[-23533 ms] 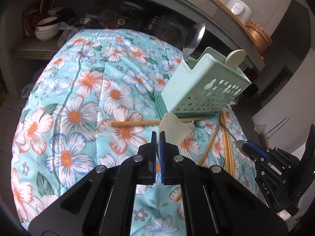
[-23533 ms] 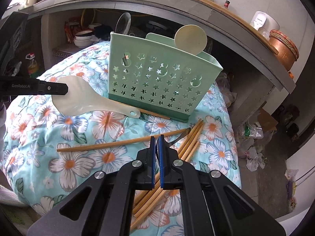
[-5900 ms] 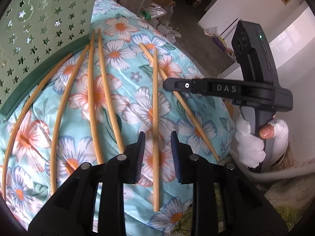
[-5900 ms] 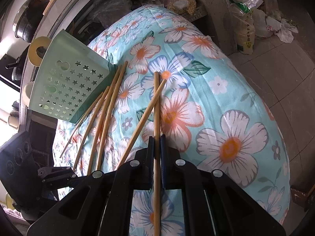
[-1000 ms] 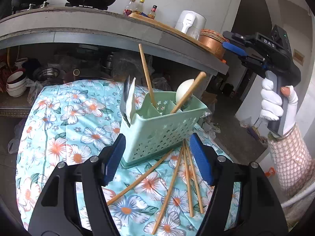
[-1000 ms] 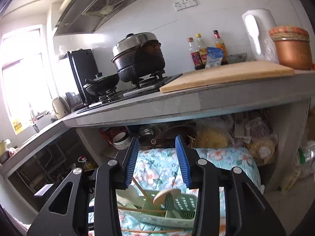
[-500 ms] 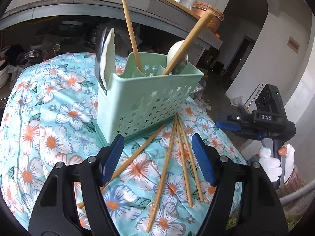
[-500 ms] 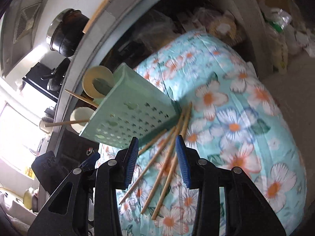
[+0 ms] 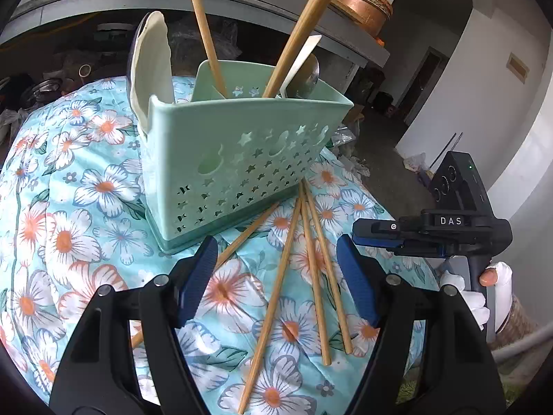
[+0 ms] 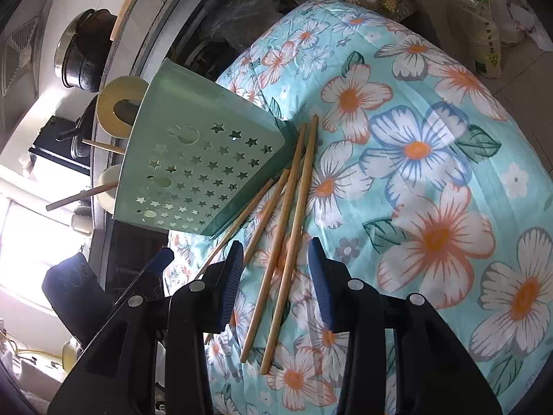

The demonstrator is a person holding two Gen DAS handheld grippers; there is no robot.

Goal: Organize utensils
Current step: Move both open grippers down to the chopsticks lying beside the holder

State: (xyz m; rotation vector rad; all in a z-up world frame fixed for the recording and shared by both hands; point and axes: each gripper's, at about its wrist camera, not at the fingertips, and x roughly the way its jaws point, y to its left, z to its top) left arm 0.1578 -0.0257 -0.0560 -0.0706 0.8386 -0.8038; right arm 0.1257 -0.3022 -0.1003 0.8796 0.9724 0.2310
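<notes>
Utensil holder: mint-green plastic caddy (image 9: 242, 159) with star-shaped and round cut-outs in its walls; it stands on the floral cloth (image 9: 79, 207), towards the far side, below a grey counter edge.
Holder contents: 2 wooden chopsticks (image 9: 207, 41) lean out of the top at different angles; a cream rice paddle (image 9: 152, 65) stands at the left end; a white handle and a metal spoon (image 9: 307, 72) stand at the right end.
Loose chopsticks: 4 light wooden sticks (image 9: 311, 259) lie flat on the cloth in front of the holder. They fan out towards the camera – far tips bunched at the holder's lower right corner, near ends spread apart. The leftmost stick runs along the holder's base.
Cloth: turquoise, printed with white, orange and blue flowers; it covers a rounded surface.
Left gripper (image 9: 280, 280): jaws wide apart, nothing held. The blue pads (image 9: 197, 276) hang over the near part of the fan; no contact with any stick can be made out.
Right gripper (image 10: 276, 283): jaws partly apart and empty – 2 sticks (image 10: 287, 242) pass through the gap in its own view, clear of both pads. In the left view it sits to the right of the fan, carried by a gloved hand (image 9: 484, 297).
</notes>
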